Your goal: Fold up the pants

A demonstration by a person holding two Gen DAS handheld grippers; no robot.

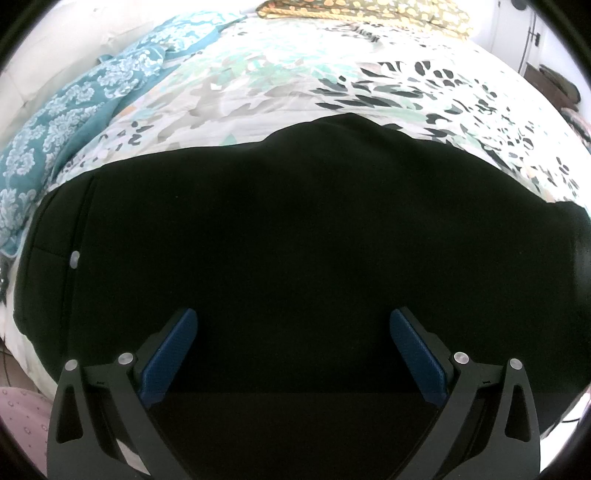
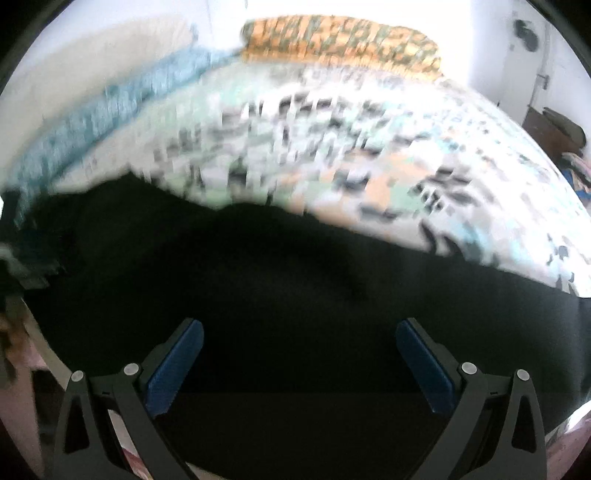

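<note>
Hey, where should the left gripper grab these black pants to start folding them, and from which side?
Probably the waistband end at the left, near the silver button. The black pants lie flat across the bedspread, so the open left gripper should come in low from that edge, where a finger can likely slip beneath.

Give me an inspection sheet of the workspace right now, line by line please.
Surface: bed with a leaf-print bedspread.
Job's things: black pants spread flat across the near edge, silver button at left.
Clutter: teal patterned cloth along the left; yellow-patterned pillow at the far end.
Grippers: left gripper open above the pants; right gripper open, its view blurred.
Cables: nothing seen.
Surroundings: white wall at far right.
</note>
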